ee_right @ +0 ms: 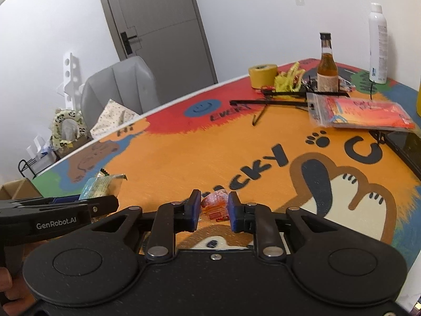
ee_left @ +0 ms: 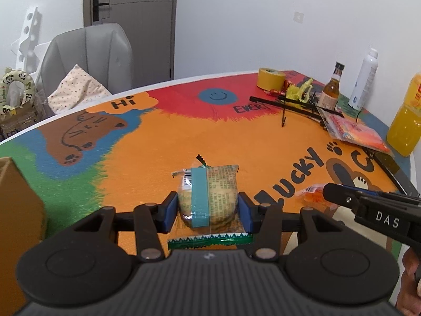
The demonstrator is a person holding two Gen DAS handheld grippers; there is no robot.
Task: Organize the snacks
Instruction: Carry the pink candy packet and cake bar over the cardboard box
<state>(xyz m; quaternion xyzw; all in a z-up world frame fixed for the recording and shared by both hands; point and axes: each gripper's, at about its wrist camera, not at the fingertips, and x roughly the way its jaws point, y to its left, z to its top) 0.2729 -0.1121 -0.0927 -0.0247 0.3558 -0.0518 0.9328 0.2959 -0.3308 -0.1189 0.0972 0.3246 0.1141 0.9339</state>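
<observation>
My left gripper (ee_left: 208, 206) is shut on a clear packet of biscuits (ee_left: 209, 197) with a teal stripe and green crimped ends, held above the colourful table (ee_left: 184, 137). The blue pads (ee_left: 169, 208) press on both of its sides. My right gripper (ee_right: 211, 209) is shut on a small orange wrapped snack (ee_right: 215, 202), lifted a little off the table. In the left wrist view the right gripper (ee_left: 329, 193) comes in from the right with the orange snack (ee_left: 311, 194) at its tip. In the right wrist view the left gripper (ee_right: 110, 201) shows at the left with the biscuit packet (ee_right: 101, 185).
A cardboard box (ee_left: 15, 210) stands at the table's left edge. At the far right lie an orange zip bag (ee_right: 360, 112), black sticks (ee_right: 268, 102), a yellow tape roll (ee_right: 263, 75), a brown bottle (ee_right: 327, 68), a white spray can (ee_right: 378, 44) and an orange juice bottle (ee_left: 406, 115). A grey chair (ee_left: 86, 58) stands behind.
</observation>
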